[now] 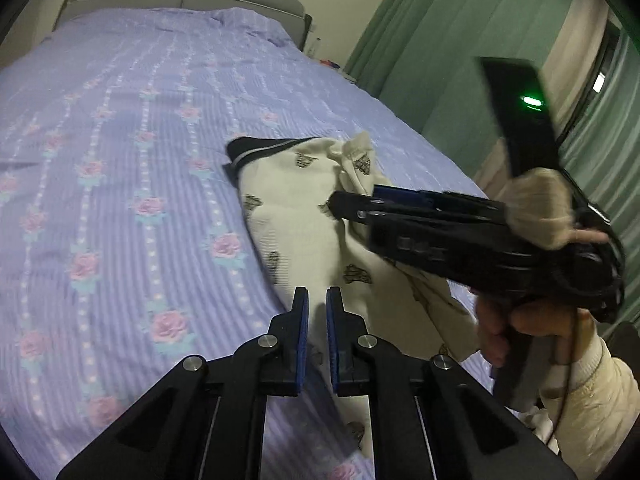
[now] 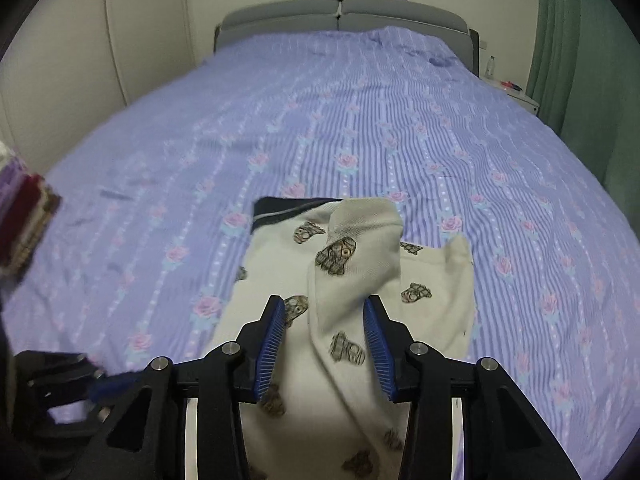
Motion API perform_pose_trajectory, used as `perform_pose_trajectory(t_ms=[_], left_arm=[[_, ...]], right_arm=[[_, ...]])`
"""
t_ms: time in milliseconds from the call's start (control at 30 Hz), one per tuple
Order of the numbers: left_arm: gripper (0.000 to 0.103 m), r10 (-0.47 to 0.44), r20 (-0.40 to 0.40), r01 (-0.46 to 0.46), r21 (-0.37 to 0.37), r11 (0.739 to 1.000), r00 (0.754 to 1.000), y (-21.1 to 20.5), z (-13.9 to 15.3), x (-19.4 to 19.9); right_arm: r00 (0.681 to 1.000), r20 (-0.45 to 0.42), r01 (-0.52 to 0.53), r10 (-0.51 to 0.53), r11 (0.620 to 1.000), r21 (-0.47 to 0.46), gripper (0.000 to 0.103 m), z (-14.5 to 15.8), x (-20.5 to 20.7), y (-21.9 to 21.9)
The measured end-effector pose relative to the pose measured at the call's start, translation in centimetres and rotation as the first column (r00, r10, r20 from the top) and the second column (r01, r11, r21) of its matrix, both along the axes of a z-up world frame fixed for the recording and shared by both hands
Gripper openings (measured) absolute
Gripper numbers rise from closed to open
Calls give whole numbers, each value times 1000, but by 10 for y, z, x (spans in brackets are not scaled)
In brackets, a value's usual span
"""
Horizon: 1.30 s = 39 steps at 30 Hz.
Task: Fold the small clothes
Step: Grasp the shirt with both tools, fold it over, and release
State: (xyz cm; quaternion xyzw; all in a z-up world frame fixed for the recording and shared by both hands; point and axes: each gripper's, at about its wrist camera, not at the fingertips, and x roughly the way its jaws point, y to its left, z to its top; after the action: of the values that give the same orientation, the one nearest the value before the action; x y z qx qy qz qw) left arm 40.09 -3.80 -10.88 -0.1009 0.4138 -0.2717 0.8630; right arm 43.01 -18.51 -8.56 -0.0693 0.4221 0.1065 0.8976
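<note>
A small cream garment (image 1: 296,208) with bear prints and a dark waistband lies on the purple flowered bedspread (image 1: 132,128). In the right wrist view the garment (image 2: 360,264) is partly folded, one leg laid over the body. My left gripper (image 1: 317,300) hovers over the garment's near edge, jaws nearly closed with a narrow gap and nothing between them. My right gripper (image 2: 325,312) is open just above the folded leg; it also shows in the left wrist view (image 1: 340,204), over the garment.
The bed's grey headboard (image 2: 340,14) is at the far end. Green curtains (image 1: 460,60) hang to the right. A nightstand (image 2: 516,96) stands by the bed's far right corner. A stack of folded items (image 2: 24,216) shows at the left edge.
</note>
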Motion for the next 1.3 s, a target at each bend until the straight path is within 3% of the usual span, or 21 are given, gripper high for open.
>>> perform_pose_trajectory(t_ms=[33,200,367,467,567,700,767,1033,1100,1300], left_arm=[[11,-9,4,9,9,1000,1000,-5,0,2],[11,-32,14,31,16,999,999,-15,-2,2],[11,-47,30,45,45,998,998,-20,-3,1],[11,-58,38,55,69,996,998,-23,-4,-3],[11,-58,39,55,79,995,998,-22,-4,-8],[11,-53,41,48,110,993,998,-21,-5,-16],[11,-57,45,51,127,991,997,-21,-4,-18],[15,-136,153,107,184,977,979,-7,13,-68],[21,-153,161,120,200,972,975,-5,12,-82],[22,-186,150,152,213,965,971,-3,0,-110]], right_arm=[[1000,-2,15,-15,999,-31,32,-3,4,0],[1000,-17,6,-6,1000,-6,15,-5,9,-17],[1000,22,5,-6,998,62,14,4,13,-47],[999,20,40,-42,996,82,15,2,21,-68],[996,14,89,-90,995,44,18,-3,26,-84],[986,37,158,-160,986,46,41,-1,22,-104],[983,42,173,-176,983,54,41,5,16,-111],[990,103,85,-93,993,80,41,24,-83,-104],[993,86,72,-81,991,112,41,21,-108,-104],[996,61,52,-64,983,178,41,-1,-145,-102]])
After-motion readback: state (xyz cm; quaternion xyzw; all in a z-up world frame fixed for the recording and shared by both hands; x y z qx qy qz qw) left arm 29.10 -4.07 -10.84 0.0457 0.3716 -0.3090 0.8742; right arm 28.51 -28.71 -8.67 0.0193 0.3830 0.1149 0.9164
